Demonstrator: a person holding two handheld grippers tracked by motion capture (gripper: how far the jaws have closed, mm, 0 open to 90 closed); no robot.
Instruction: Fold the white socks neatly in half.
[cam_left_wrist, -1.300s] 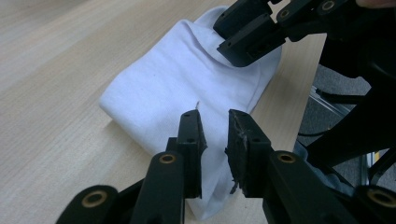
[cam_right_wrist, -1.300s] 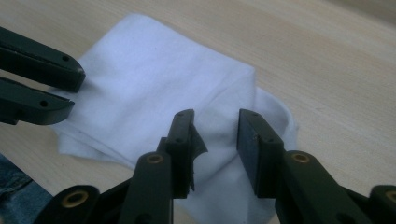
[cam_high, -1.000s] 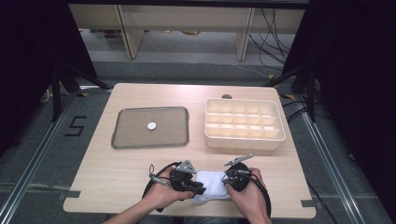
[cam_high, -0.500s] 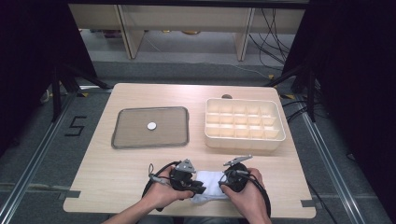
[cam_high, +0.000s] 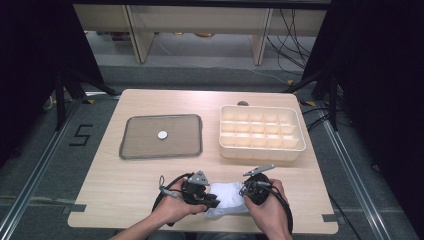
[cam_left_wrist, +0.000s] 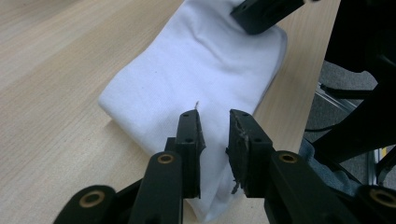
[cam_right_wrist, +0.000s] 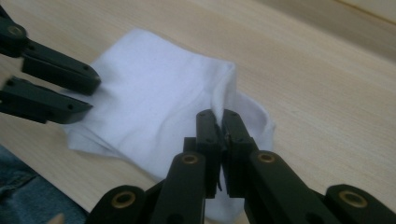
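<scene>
One table (cam_high: 125, 200). One white cloth (cam_high: 227, 197), folded. One dark tray (cam_high: 192, 150) with one small white disc (cam_high: 162, 134). One cream compartment box (cam_high: 260, 152), maybe fifteen cells, hard to count. Two grippers: left gripper (cam_high: 212, 202), right gripper (cam_high: 243, 190). Two hands.

Bystander items, far half of wooden table (cam_high: 125, 200).
Dark-rimmed tray (cam_high: 195, 134) at left holding small white disc (cam_high: 162, 134) near centre; cream compartmented box (cam_high: 261, 148) at right, well apart from tray; grey floor beyond, cables (cam_high: 295, 30) trailing.
</scene>
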